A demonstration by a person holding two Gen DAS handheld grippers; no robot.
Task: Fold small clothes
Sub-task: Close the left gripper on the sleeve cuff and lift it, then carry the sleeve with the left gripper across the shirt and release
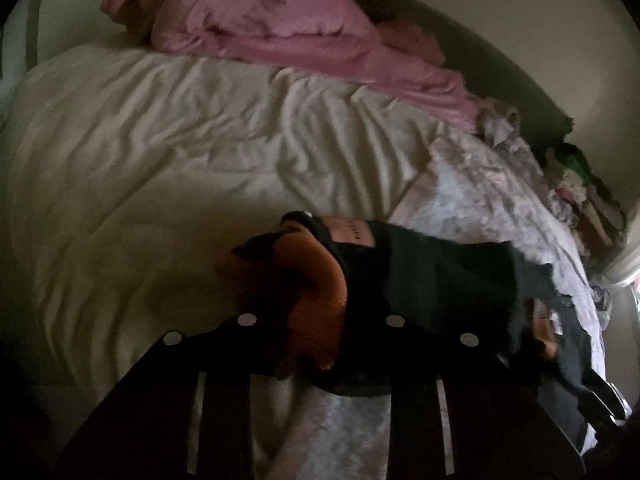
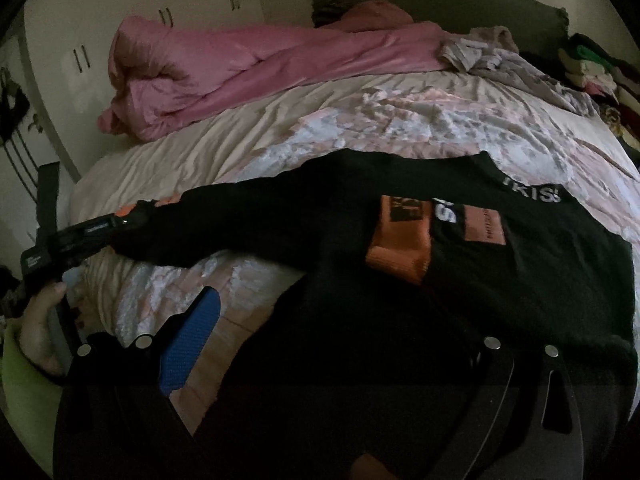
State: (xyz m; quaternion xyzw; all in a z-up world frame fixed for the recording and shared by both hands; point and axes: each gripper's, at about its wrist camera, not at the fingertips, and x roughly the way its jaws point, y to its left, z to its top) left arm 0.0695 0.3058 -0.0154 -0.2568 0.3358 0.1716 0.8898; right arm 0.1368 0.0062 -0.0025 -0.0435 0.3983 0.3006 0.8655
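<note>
Where bed [image 2: 224,148] narrows, pink duvet [image 2: 224,76] behind sweater [image 2: 520,280].

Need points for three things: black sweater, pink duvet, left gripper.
black sweater [image 2: 520,272]: right wrist view, on its chest below the orange patch.
pink duvet [image 2: 224,72]: right wrist view, on its crumpled middle.
left gripper [image 2: 132,212]: right wrist view, at its fingertips on the sleeve cuff.
</note>
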